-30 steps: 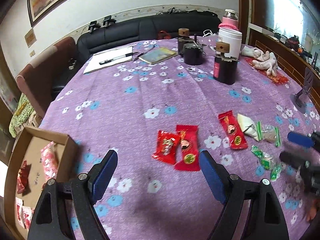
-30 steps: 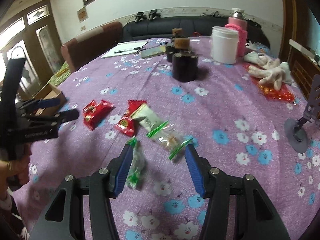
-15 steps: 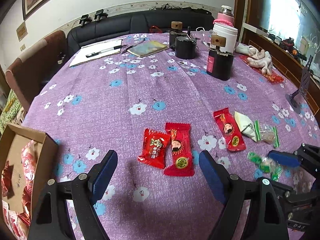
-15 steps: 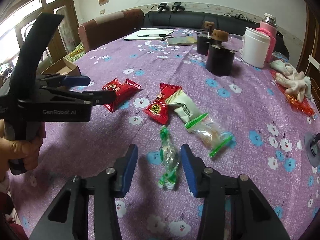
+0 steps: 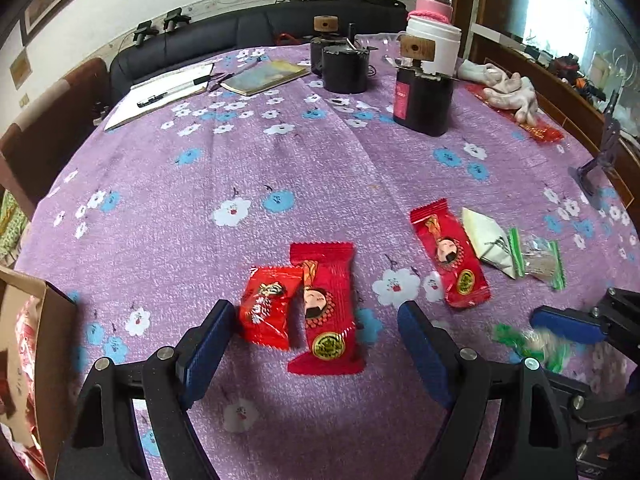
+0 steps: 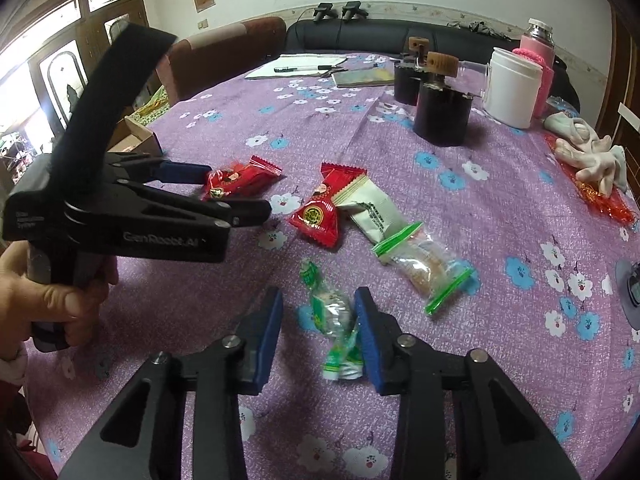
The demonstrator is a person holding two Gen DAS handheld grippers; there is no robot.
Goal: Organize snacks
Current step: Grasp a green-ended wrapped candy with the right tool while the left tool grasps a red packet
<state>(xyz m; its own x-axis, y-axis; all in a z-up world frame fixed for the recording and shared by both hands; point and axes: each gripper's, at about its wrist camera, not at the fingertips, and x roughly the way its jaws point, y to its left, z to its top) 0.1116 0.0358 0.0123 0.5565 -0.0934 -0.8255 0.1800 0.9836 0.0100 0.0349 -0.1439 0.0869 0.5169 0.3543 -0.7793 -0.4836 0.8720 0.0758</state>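
Between closing right jaws, green-wrapped candy (image 6: 334, 316)

The right gripper (image 6: 318, 330) has just been closing its jaws around the green-wrapped candy (image 6: 334, 322), which now sits between the pads, the right pad at its wrapper and a gap on the left. The left gripper (image 5: 316, 338) sits lower and closer over the 2 red snack packets (image 5: 304, 304), which now lie between its wide-open fingers.

Glossy foil wrappers (image 5: 326, 300), matt cloth (image 5: 280, 160)
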